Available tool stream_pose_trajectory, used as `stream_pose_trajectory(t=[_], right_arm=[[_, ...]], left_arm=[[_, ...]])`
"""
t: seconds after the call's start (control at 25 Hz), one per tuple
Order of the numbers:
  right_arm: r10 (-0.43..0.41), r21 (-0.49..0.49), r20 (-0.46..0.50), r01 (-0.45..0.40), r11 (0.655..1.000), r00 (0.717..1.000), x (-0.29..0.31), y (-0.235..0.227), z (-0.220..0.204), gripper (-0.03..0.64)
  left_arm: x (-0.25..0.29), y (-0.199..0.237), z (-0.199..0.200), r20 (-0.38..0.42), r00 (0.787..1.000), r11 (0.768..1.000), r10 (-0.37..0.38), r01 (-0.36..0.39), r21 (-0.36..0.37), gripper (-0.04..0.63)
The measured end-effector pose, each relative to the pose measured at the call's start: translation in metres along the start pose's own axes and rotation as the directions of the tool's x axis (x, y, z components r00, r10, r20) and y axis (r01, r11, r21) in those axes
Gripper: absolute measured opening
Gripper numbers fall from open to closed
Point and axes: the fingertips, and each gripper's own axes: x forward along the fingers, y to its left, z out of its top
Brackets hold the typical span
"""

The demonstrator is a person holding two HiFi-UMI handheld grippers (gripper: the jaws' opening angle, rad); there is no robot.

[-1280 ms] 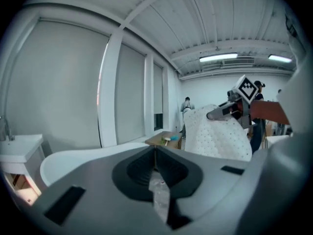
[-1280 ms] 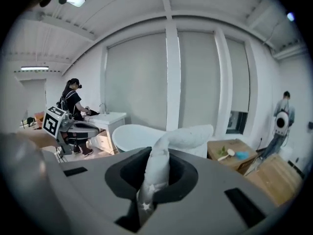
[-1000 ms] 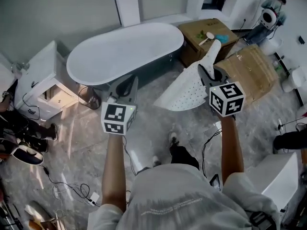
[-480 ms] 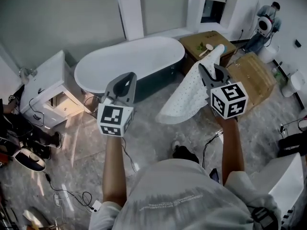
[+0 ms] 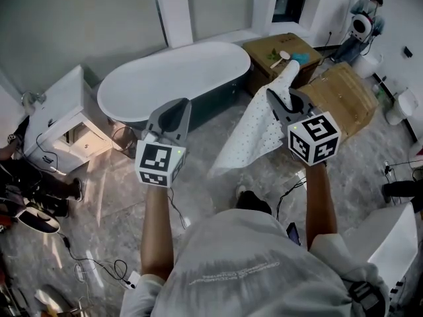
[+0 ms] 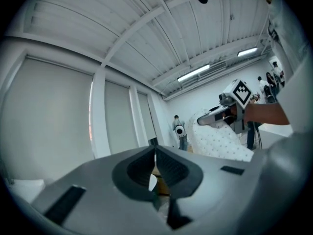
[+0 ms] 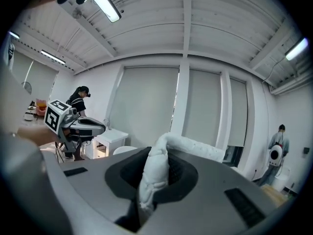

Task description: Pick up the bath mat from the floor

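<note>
In the head view, we hold our left gripper [image 5: 177,105] out level above the marble floor [image 5: 218,183], in front of the white bathtub [image 5: 173,76]. Its jaws are drawn together and carry nothing. Our right gripper [image 5: 276,101] pinches the top edge of the bath mat [image 5: 254,134], a white sheet dotted with small holes. The mat is clear of the floor and hangs down and to the left from the jaws, in front of the wooden crates [image 5: 344,92]. A white cabinet [image 5: 59,107] stands to the left of the tub.

In the left gripper view, we see the two dark pads meeting at their tips. Only a narrow slit of background shows lower down, and nothing sits between them. Off to the right, the right gripper with its marker cube holds the mat, which drapes below it.

In the right gripper view, the pads are clamped on a bunched fold of the white mat. The fold rises between the jaws and arches away over the right one. The left gripper shows at the left, and a person [image 7: 278,151] stands far off at the right by the wall.
</note>
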Motion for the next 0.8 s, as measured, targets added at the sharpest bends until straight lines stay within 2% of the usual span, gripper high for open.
stream_pose_trajectory(t=[0.24, 0.6, 0.8], right_arm=[[0.016, -0.002, -0.008, -0.016, 1.000, 1.000, 0.010, -0.001, -0.009, 0.035], [0.016, -0.009, -0.022, -0.017, 1.000, 1.000, 0.026, -0.012, -0.021, 0.035], [0.009, 0.000, -0.023, -0.010, 1.000, 1.000, 0.035, -0.022, -0.022, 0.035]], left_arm=[[0.012, -0.007, -0.012, -0.033, 0.999, 1.000, -0.017, 0.017, 0.005, 0.018], [0.023, 0.006, -0.028, -0.106, 0.994, 1.000, 0.009, -0.012, -0.022, 0.018], [0.036, 0.015, -0.021, -0.075, 0.997, 1.000, 0.012, -0.012, 0.001, 0.018]])
